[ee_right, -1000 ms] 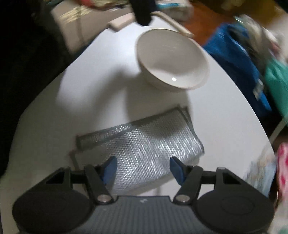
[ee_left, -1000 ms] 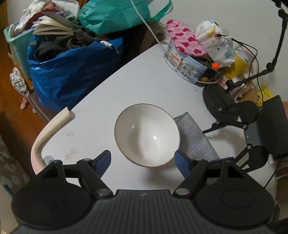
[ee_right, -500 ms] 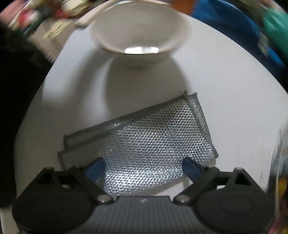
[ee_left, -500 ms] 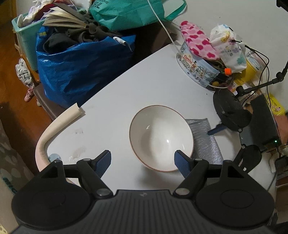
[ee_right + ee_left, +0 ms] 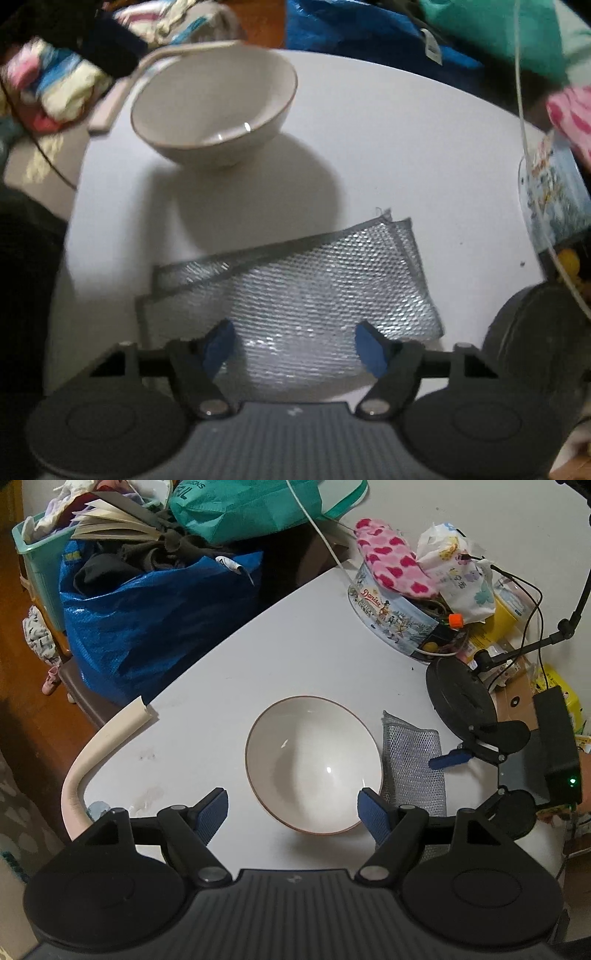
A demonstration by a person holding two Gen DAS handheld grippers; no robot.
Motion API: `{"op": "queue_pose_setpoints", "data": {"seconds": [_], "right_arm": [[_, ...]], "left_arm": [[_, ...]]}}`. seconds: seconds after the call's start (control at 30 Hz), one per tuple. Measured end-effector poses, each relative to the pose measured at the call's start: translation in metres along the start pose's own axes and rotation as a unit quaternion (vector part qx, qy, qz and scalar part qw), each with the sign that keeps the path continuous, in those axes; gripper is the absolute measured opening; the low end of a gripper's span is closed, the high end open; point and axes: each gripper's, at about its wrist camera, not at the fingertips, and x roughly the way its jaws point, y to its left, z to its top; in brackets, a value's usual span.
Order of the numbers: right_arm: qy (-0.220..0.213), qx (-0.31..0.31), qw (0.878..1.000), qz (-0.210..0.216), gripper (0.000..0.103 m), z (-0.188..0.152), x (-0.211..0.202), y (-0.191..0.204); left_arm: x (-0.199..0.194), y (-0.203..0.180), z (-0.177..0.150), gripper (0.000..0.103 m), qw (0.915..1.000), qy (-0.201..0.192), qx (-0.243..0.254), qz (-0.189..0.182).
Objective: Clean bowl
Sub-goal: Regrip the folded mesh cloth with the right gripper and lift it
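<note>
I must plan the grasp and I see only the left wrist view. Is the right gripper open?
Observer: Yes, the right gripper is open, jaws wide apart above the mesh cloth.
Operator: Does it already hold the cloth?
Observer: No, the cloth lies flat on the table, not pinched.
Operator: Does the bowl touch the cloth?
Observer: No, from the right wrist view the bowl stands apart from it, bare table between.

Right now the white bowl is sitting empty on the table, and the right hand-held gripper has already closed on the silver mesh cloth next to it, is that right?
Not quite. The right hand-held gripper is open, its jaws spread over the silver mesh cloth, not closed on it; the right wrist view shows this. The rest holds: the white bowl sits empty on the table, next to the cloth.
</note>
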Motion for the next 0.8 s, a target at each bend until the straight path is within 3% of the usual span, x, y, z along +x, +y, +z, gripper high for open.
{"op": "queue_pose_setpoints", "data": {"seconds": [0.13,0.23,0.57,0.67,0.8], "right_arm": [[0.002,-0.015,1.0,0.019,0.093,-0.001,0.006,-0.014],[0.002,-0.025,0.999,0.02,0.098,0.008,0.004,-0.011],[0.011,-0.037,0.999,0.023,0.1,0.001,0.001,-0.002],[0.006,-0.032,0.999,0.023,0.097,-0.006,-0.003,0.002],[-0.001,-0.022,1.0,0.022,0.073,-0.012,-0.013,0.004]], "left_arm": [[-0.001,0.0,-0.002,0.077,1.0,0.0,-0.003,0.002],[0.0,0.0,-0.002,0.077,1.0,0.001,-0.006,0.002],[0.0,0.0,0.002,0.077,1.0,-0.004,-0.007,-0.002],[0.003,0.001,0.0,0.077,1.0,0.002,-0.008,0.0],[0.003,-0.003,-0.001,0.077,1.0,0.002,-0.003,-0.004]]}}
